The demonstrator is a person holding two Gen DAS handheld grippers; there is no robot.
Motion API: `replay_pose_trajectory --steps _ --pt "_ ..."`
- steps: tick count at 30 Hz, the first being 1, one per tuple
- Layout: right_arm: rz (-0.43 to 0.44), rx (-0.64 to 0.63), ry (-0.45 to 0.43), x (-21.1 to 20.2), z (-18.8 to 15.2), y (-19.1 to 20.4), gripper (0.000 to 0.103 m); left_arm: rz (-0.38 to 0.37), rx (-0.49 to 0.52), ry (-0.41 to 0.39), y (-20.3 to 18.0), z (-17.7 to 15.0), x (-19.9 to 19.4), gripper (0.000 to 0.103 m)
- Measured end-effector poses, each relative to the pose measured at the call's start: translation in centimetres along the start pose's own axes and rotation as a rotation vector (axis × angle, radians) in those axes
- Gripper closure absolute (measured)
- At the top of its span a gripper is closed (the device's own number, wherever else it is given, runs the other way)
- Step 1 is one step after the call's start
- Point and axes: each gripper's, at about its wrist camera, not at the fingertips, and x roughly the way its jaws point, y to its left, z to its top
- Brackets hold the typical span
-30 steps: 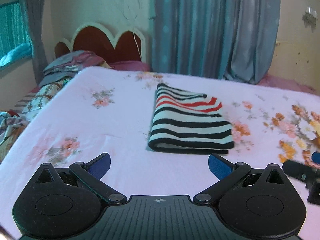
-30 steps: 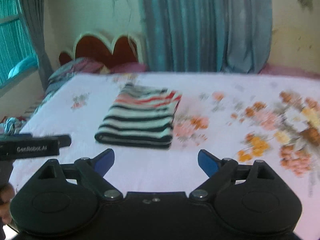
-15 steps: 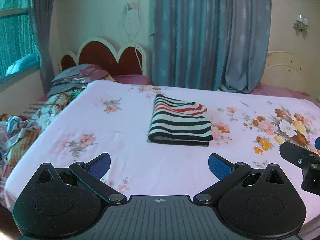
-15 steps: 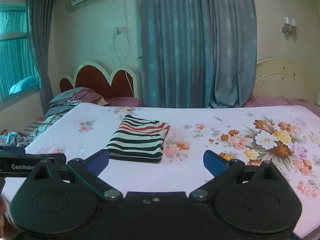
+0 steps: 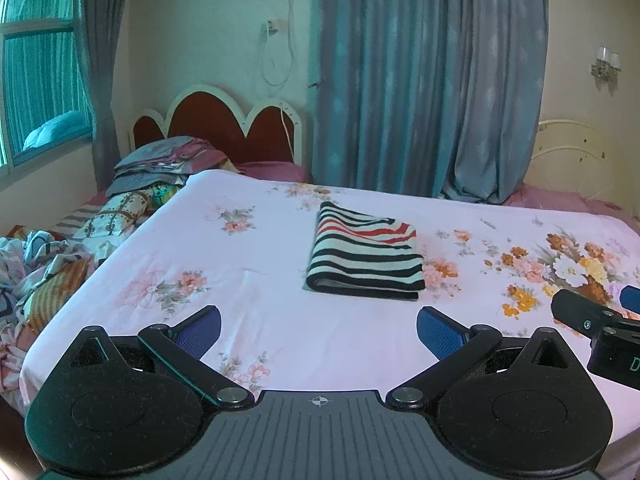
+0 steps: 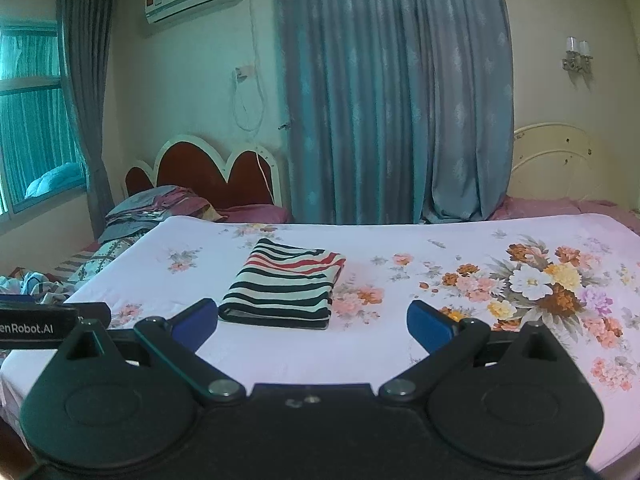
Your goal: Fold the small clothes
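On the flowered bed sheet (image 5: 280,320) the striped garment (image 5: 366,258) lies folded and now farther from both pulled-back grippers, the left gripper (image 5: 318,326) and the right gripper (image 6: 312,320), each wide and empty, so this piece looks finished.

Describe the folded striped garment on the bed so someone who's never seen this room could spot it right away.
Start at the big bed covered by a pink floral sheet. Near the middle of that sheet, in front of the blue-grey curtains, lies the striped garment, folded into a neat rectangle. It is the only item on the sheet, with bold black and white stripes and a few red ones, unlike the loose patterned laundry pile off the bed's left edge.
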Motion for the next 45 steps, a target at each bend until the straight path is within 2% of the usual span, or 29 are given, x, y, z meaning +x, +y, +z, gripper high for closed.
replay_pose_trajectory --steps 45 --pt "0.001 0.007 0.005 0.2 0.3 0.9 0.001 0.000 0.003 0.013 -0.7 0.1 0.5 0.000"
